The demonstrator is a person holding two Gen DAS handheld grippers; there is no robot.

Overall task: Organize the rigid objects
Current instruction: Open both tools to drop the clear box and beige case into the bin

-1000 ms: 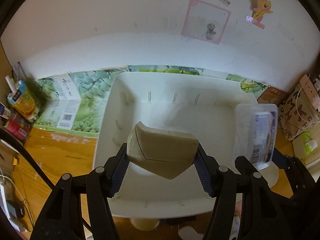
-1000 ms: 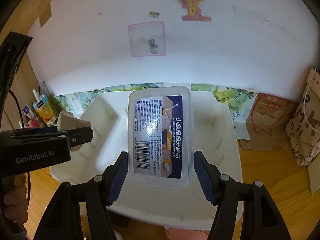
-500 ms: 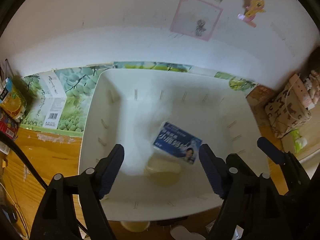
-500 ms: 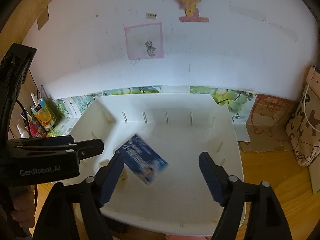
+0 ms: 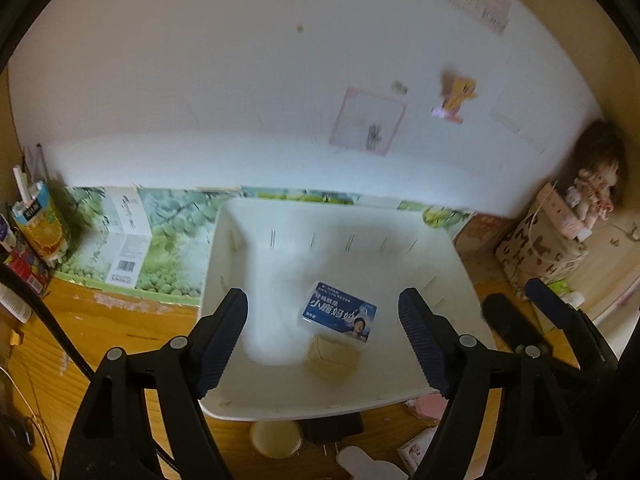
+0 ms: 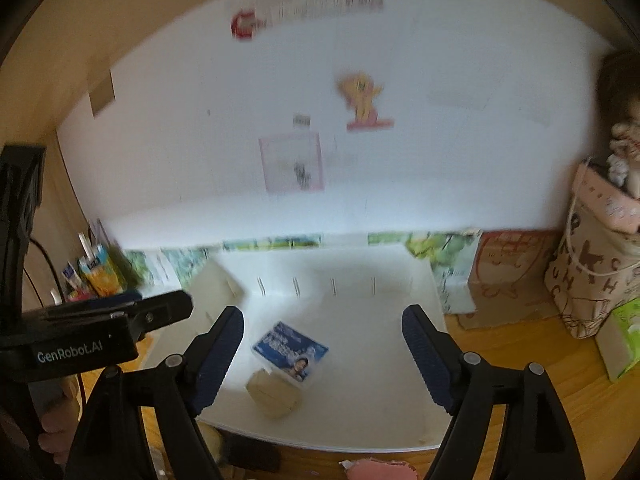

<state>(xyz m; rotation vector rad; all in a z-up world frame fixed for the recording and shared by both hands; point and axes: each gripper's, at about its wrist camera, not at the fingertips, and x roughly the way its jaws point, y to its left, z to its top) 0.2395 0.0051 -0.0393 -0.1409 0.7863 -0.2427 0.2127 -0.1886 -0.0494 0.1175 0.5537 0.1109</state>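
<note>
Release done: both grippers now empty. Left gripper [image 5: 322,340] jaws wide apart, nothing between; opened within last second, steady since. Right gripper [image 6: 322,354] same, jaws just widened, empty. Clear plastic box with blue printed label [image 5: 339,312] and tan blocky rigid piece [image 5: 332,360], held a second ago, now lie touching on floor of white plastic bin [image 5: 216,264]. Two items sorted; judged next: fetch more. Left view alone shows clutter on wooden table [image 5: 100,332] before bin; right view alone shows left gripper's body, hand beneath.
</note>
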